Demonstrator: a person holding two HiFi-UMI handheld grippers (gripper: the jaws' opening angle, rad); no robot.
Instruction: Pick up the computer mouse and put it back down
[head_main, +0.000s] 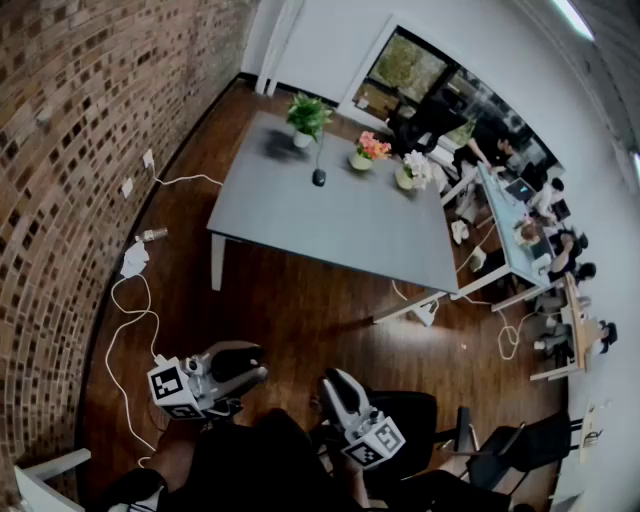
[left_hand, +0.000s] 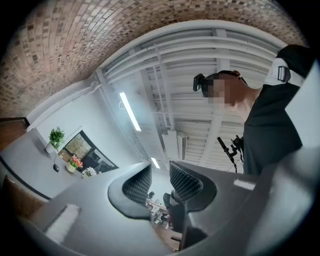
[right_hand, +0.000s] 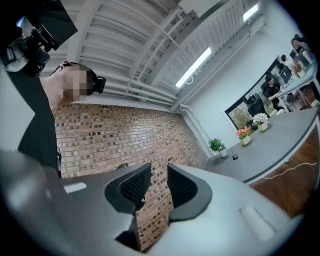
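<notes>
Wood floor (head_main: 300, 300) separates table (head_main: 300, 215) edge from left tool (head_main: 262, 374) and right tool (head_main: 329, 379), seemingly closed.

Black mouse (head_main: 319, 177) on grey table (head_main: 330, 215); red-brown brick wall (head_main: 60, 150)

Dark computer mouse (head_main: 319, 177) on grey table (head_main: 340, 225)

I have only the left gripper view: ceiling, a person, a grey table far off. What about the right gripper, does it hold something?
Observer: No. The right gripper is empty, its jaws nearly together; the brick wall shows through the narrow gap.
Operator: What lies on the floor on our side of the table?
Observer: In the head view, a white cable loops over the wood floor along the brick wall, off to the left of the table.
</notes>
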